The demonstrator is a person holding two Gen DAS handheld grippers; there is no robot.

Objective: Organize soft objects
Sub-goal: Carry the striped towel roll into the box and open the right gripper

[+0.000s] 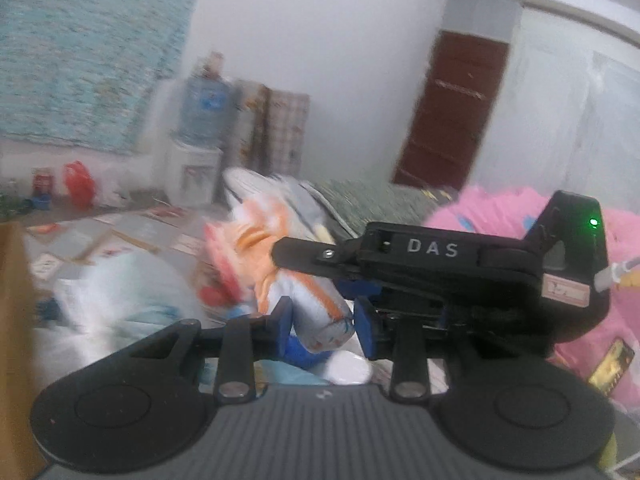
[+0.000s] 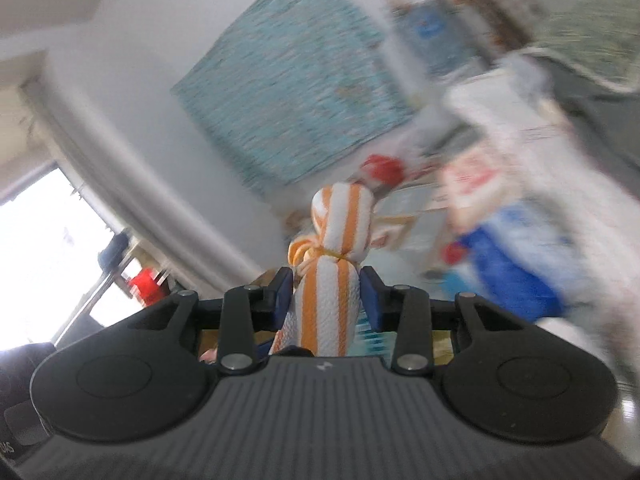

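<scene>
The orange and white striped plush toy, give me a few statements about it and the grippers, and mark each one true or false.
1. The left gripper is shut on the orange and white striped plush toy. True.
2. The right gripper is open and holds nothing. False: it is shut on a striped part of the plush toy.
3. A yellow band is tied around the plush toy in the right wrist view. True.
4. The pink blanket lies to the left of the plush toy in the left wrist view. False: it lies to the right.
5. The water dispenser bottle is red. False: it is blue.
</scene>
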